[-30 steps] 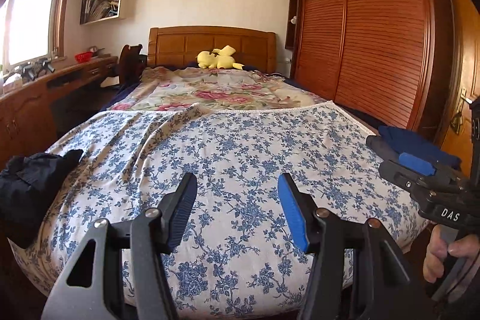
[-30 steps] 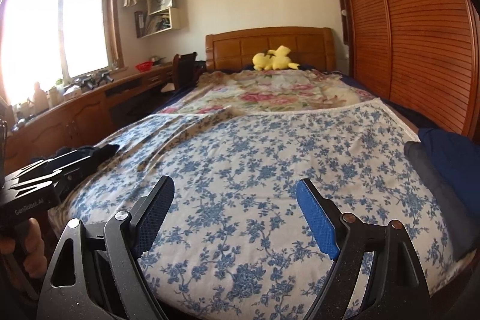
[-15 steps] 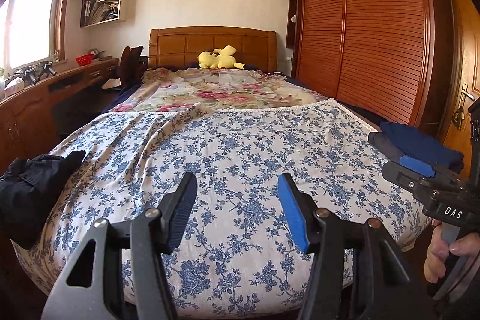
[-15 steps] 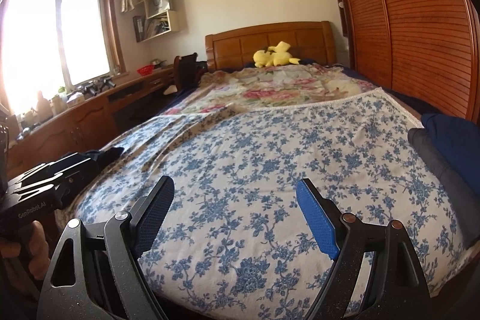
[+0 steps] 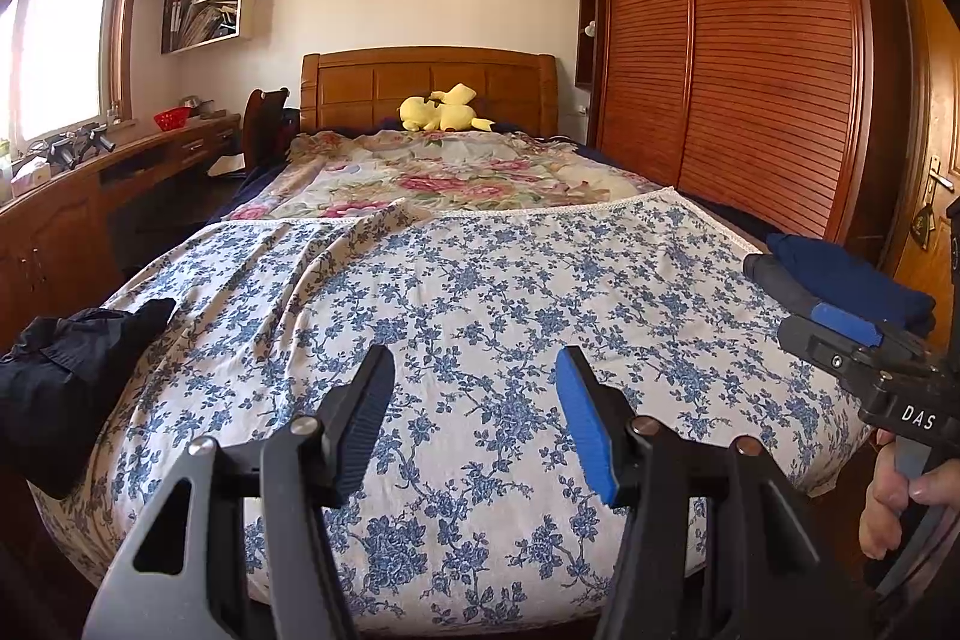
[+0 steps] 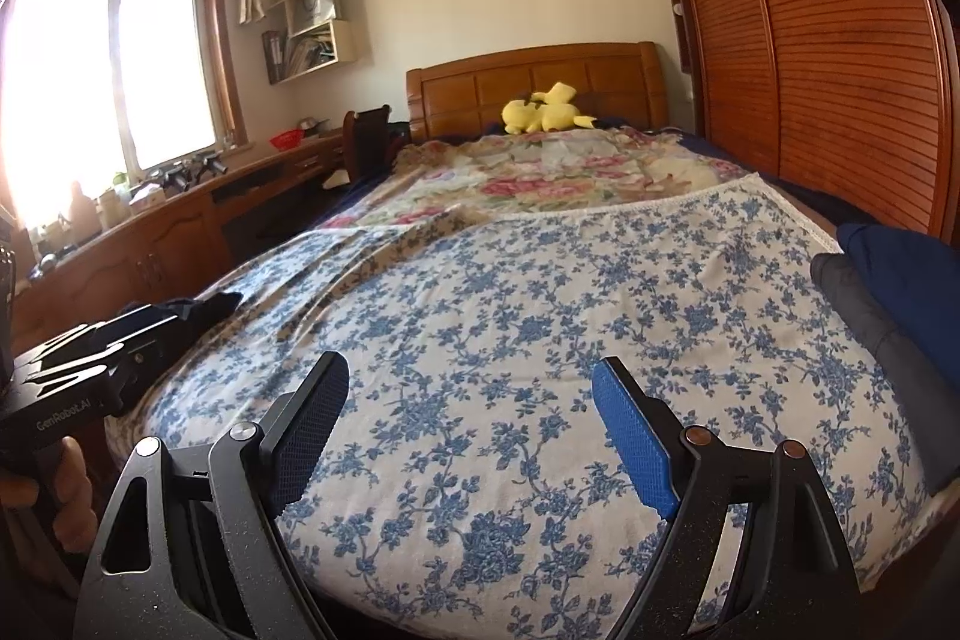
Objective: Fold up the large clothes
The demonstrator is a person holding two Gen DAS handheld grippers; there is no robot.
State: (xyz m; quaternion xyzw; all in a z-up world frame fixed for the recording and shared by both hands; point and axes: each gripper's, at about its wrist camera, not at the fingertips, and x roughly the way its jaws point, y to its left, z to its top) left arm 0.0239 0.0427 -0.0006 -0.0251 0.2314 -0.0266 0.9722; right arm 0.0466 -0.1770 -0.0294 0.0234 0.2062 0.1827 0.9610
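**A:** Where is the laundry from where the grippers sit?

**B:** In the left wrist view, a crumpled black garment (image 5: 72, 376) lies at about nine o'clock, slumped over the left edge of the blue-flowered bedspread (image 5: 480, 304). At about three o'clock a stack of folded dark blue clothes (image 5: 852, 280) rests on the right edge. The black one looks like the piece not yet folded.

**A:** And the grippers?

**B:** Both are released and empty. The left gripper (image 5: 474, 400) hangs over the foot of the bed with its jaws partly apart and nothing between them. The right gripper (image 6: 468, 418) stands wider, also over bare bedspread. Neither touches any cloth.

**A:** How will that black piece handle?

**B:** I judge it soft, limp and light. It will sag and bunch when lifted, and a thin layer could slip from the pads (image 6: 630, 436). It is not fragile.

**A:** Where should it be taken?

**B:** Its shape is too bunched to read seams for certain. I would pinch a doubled edge or a collar-like ridge at its upper lobe (image 5: 138, 310), near ten o'clock. The second gripper should take another edge well apart from it, so the cloth can be spread flat on the bed.
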